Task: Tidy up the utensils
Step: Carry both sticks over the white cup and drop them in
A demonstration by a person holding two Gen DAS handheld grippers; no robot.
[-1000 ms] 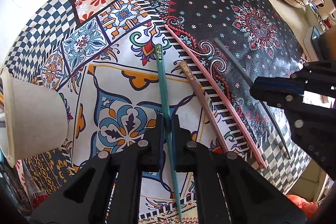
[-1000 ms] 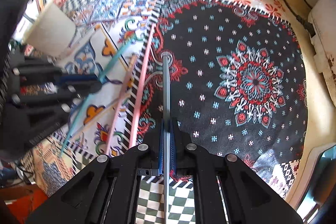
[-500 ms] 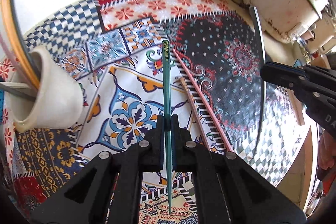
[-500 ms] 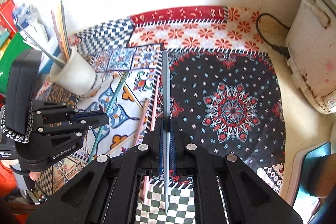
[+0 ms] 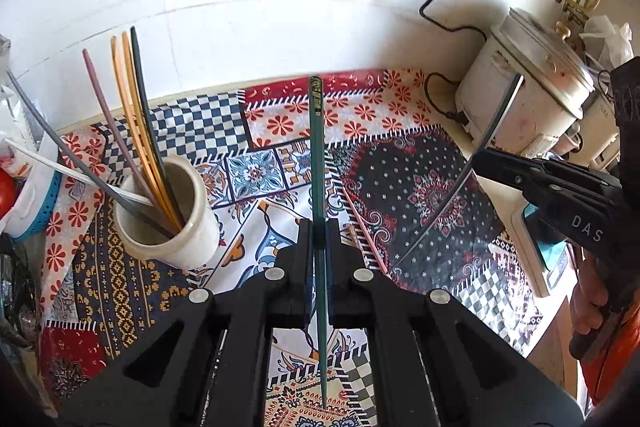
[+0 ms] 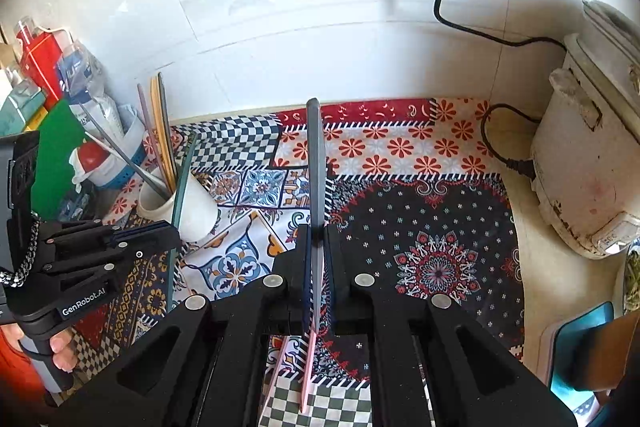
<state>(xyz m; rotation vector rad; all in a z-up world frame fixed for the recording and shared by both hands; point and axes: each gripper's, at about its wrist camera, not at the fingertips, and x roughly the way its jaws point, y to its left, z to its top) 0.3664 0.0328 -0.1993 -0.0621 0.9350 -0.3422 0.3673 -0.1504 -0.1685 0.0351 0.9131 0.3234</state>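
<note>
1. Left wrist view:
   - Chopstick transport is the step in hand, by my reading. The left tool (image 5: pixel 318 247) is pinched shut on a green chopstick (image 5: pixel 316 163), which runs straight forward, lifted off the patterned cloth (image 5: pixel 420 187).
   - The landmark is the white cup (image 5: pixel 168 219), standing on the cloth and holding several sticks: orange, pink, grey, dark and white ones leaning toward the wall.
   - The green chopstick's far end lies to the right of the cup, well apart from its rim.
   - Right of the cup, just past the left tool, a pink chopstick (image 5: pixel 362 231) lies on the cloth.
   - Farther right of the cup, the right tool (image 5: pixel 476 157) grips a grey chopstick (image 5: pixel 498 119) held in the air.

2. Right wrist view:
   - The right tool (image 6: pixel 316 251) is pressed together on the grey chopstick (image 6: pixel 316 163), clear of the cloth, to the right of the cup (image 6: pixel 192 211).
   - The left tool (image 6: pixel 174 233) sits just in front of the cup, its green chopstick (image 6: pixel 182 183) crossing the cup's body.
   - The pink chopstick (image 6: pixel 308 371) shows below the right tool, on the cloth covering the counter.

3. Next move, as a judgement: each stick needs tipping end-down and steering over the cup's mouth, with the leaning sticks inside avoided, before the tool lets go. The pink one remains to fetch.
</note>
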